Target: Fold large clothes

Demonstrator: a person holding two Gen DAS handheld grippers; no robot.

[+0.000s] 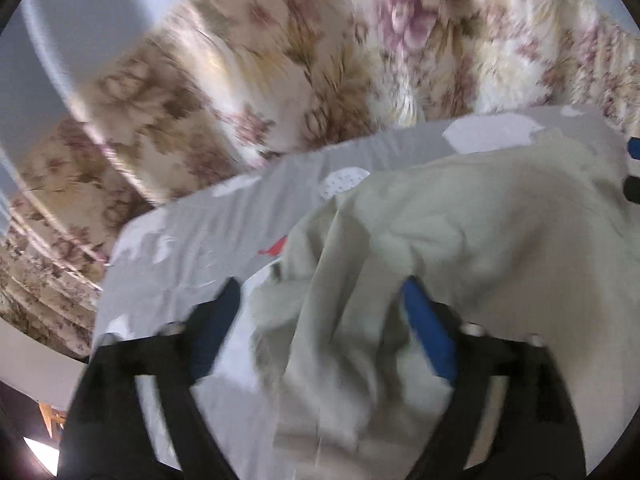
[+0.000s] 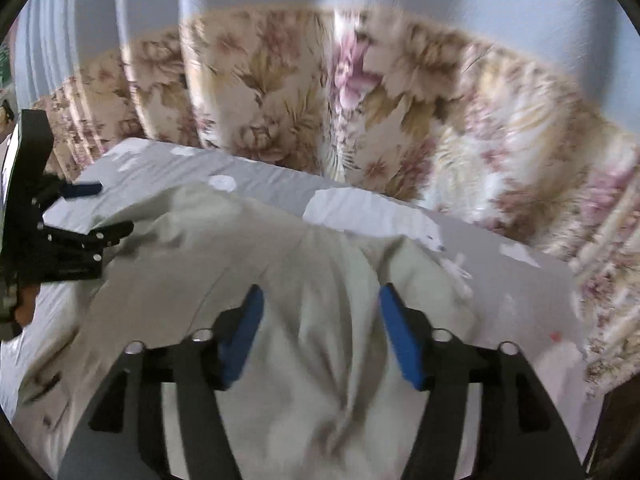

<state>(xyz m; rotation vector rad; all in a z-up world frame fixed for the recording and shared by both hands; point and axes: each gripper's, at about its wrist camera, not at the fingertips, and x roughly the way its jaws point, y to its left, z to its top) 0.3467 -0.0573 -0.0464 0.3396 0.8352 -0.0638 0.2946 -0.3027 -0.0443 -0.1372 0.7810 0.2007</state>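
While both views are motion-blurred, the left gripper [image 1: 320,292] clearly has its blue fingers [image 1: 428,332] spread wide over bunched fabric of the pale green garment [image 1: 480,220], gripping nothing. That garment lies rumpled on a grey patterned bedsheet [image 1: 192,240]. Further right, the right gripper [image 2: 320,300] is likewise wide apart above a ridge of cloth, holding nothing. A floral curtain [image 2: 400,92] hangs behind the bed.

A pale cream-green garment [image 1: 460,220] is seen spread in a rumpled, creased heap across a grey patterned bed sheet [image 1: 208,236].
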